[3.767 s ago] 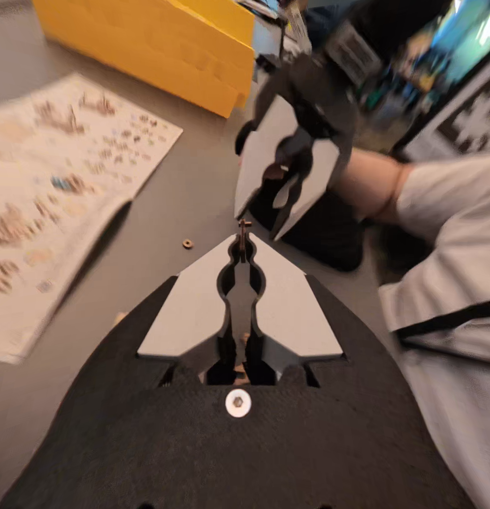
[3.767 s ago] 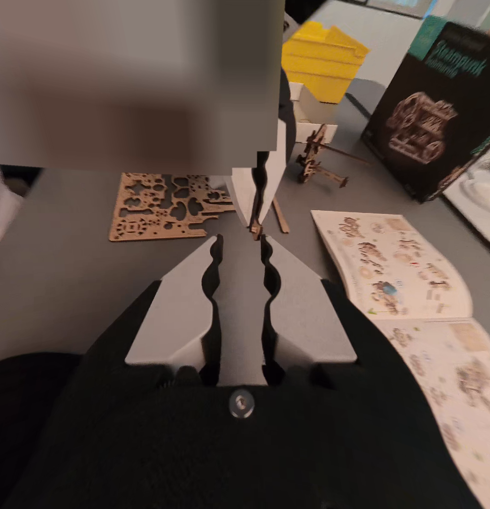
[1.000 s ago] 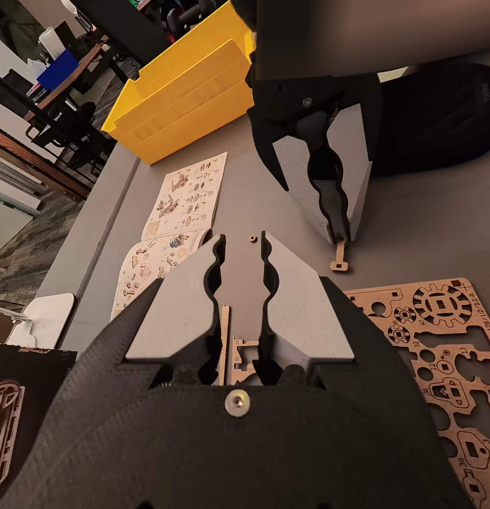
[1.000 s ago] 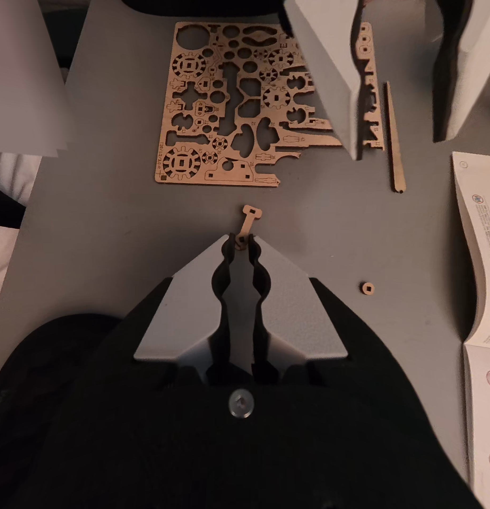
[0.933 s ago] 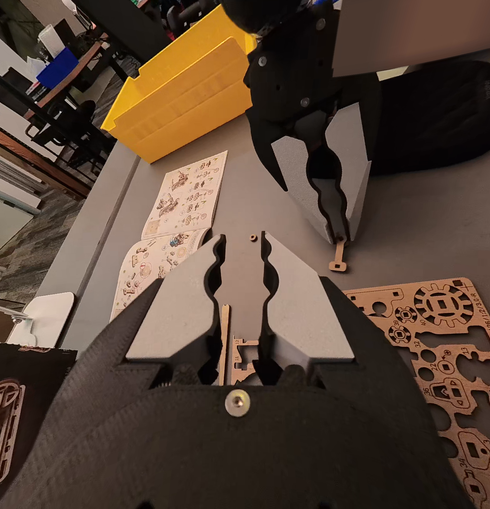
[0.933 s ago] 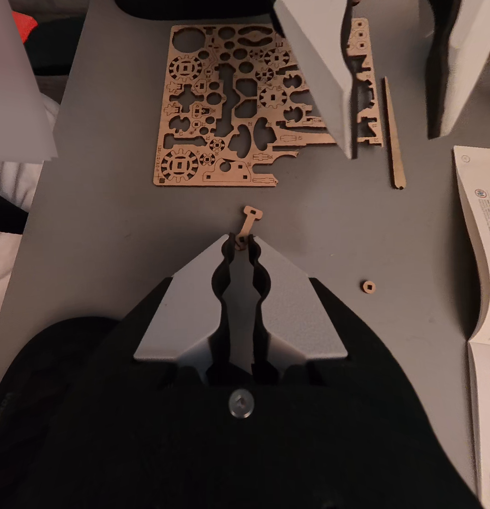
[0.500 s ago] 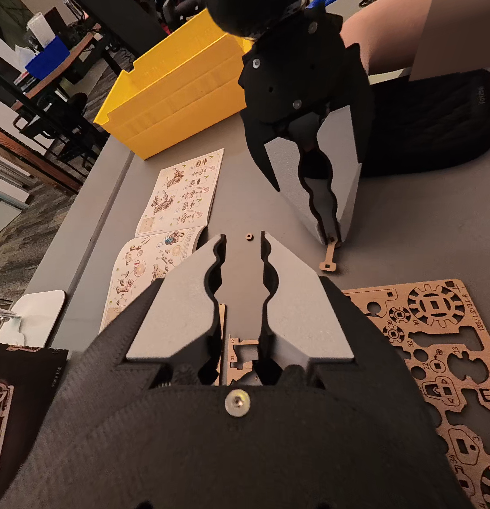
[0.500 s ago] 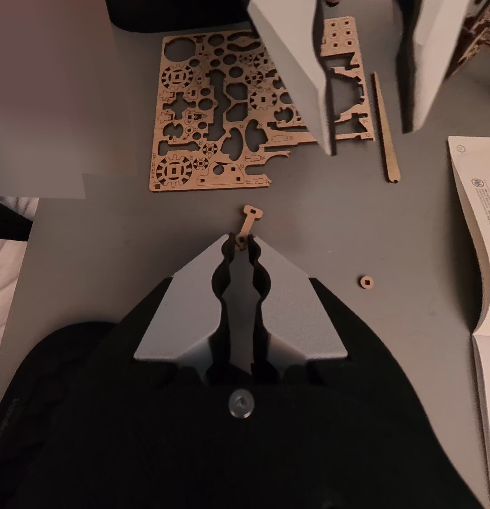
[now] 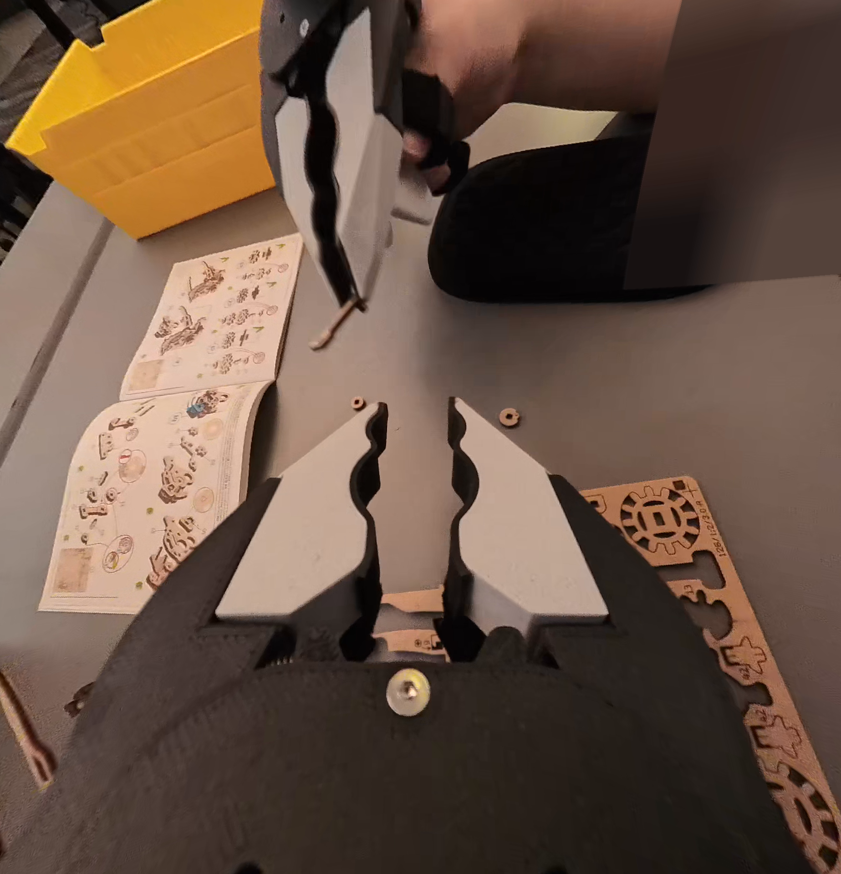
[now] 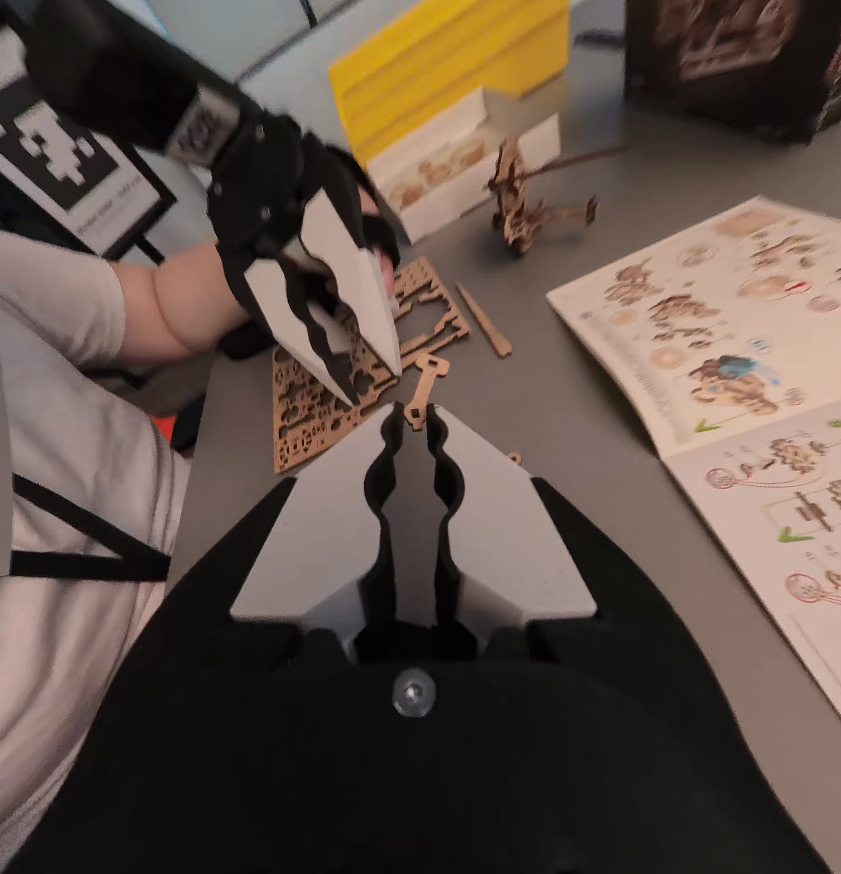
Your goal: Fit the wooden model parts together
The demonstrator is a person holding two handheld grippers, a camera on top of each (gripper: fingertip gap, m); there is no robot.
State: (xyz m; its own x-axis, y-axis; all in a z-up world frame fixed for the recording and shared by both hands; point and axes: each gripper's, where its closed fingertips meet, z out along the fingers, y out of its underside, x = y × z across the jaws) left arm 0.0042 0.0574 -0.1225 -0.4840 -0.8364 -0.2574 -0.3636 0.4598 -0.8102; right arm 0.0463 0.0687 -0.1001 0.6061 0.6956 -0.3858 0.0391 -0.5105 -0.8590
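Lifted off the table now: key-shaped wooden piece (image 10: pixel 425 388) clamped in right gripper (image 10: pixel 415 412); left gripper (image 9: pixel 416 407) empty, fingers apart, ready to receive.

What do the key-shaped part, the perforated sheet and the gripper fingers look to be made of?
Key-shaped part: thin pale plywood, matte, with darker cut edges that suggest laser cutting. It sits pinched in the right hand-held gripper.
Sheet: seemingly the same tan ply, flat, with gear outlines and empty cutouts.
Fingers: grey matte bodies, probably printed plastic, with black wavy liners that may be rubber.
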